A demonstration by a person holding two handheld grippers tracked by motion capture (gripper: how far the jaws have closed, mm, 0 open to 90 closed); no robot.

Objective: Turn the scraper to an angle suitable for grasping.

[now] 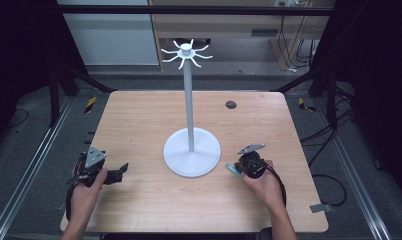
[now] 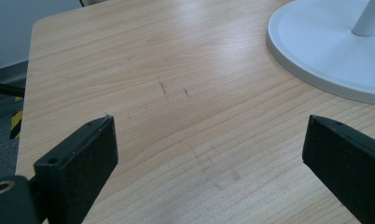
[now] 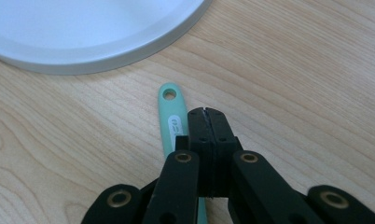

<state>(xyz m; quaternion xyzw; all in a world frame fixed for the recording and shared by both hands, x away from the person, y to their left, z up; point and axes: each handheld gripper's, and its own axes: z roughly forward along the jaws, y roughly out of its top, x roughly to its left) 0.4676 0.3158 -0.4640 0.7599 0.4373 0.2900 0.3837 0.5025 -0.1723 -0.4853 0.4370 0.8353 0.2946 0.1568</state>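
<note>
Both grippers are resting low: left gripper point(image 2: 209, 154) gaping empty, right gripper point(image 3: 208, 116) closed, seemingly beside the teal handle point(image 3: 169, 105) (grip unclear), risking slippage.

In the right gripper view the mint-green handle point(image 3: 172, 122) runs under the right gripper point(image 3: 207, 112) at lower centre, its far end hidden. The white stand base point(image 3: 83, 42) is cut off by the frame's top edge.

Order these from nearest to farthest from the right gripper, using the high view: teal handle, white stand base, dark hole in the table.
1. Teal handle, right beside the right gripper.
2. White stand base, to its left.
3. Dark hole, near the table's far edge.
</note>
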